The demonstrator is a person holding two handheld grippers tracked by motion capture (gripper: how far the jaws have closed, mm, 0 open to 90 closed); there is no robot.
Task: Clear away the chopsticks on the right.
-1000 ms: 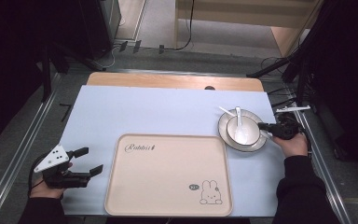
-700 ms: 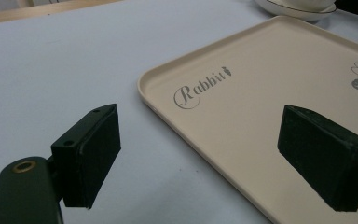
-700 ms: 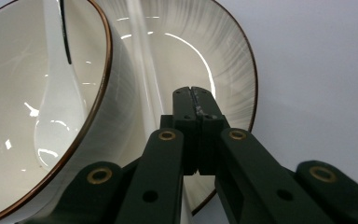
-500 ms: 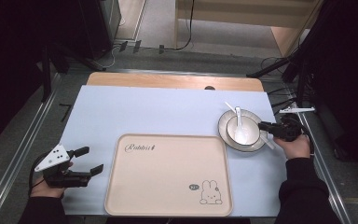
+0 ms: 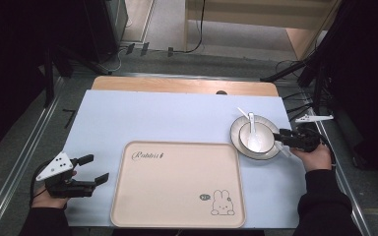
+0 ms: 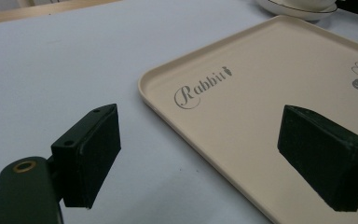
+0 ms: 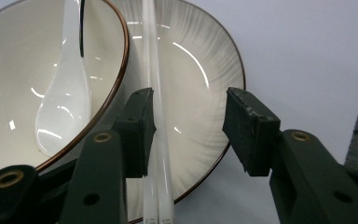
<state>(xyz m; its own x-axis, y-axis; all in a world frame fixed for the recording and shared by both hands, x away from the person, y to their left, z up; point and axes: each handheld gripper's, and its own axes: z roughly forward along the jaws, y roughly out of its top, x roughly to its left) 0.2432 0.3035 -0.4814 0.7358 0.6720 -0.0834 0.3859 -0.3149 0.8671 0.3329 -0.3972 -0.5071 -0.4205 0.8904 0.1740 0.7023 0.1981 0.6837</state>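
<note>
The tray (image 5: 177, 184) is the landmark: a beige rectangle lying on the pale blue table cover (image 5: 152, 118), near the person's edge. Its upper left corner carries the script word "Rabbit" (image 5: 147, 155) with a small carrot mark after it; in the left gripper view the same word (image 6: 200, 88) reads clearly. Near the tray's lower right corner a line-drawn rabbit (image 5: 222, 202) sits beside a small dark oval badge whose writing is too small to read.

Just off the tray's upper right corner stands a plate (image 5: 270, 150) with a dark rim, and a bowl (image 5: 257, 139) sits on it. A white spoon (image 5: 252, 129) lies in the bowl with its handle pointing away from the tray. A white stick-like piece (image 7: 156, 121), possibly chopsticks, lies across the plate beside the bowl. Beyond the table's far edge, away from the tray, cables trail over a grey floor.

The left gripper (image 5: 91, 169) rests on the table cover just left of the tray's lower left side, held in the left hand (image 5: 47, 196). Its jaws stand wide apart and hold nothing; nothing lies between them but table cover and tray edge.

The right gripper (image 5: 279, 136) is right of the tray, at the plate's right rim, held by the right hand (image 5: 317, 157). Its jaws are parted over the plate, the left one touching or just beside the white piece, not clamped on anything.
</note>
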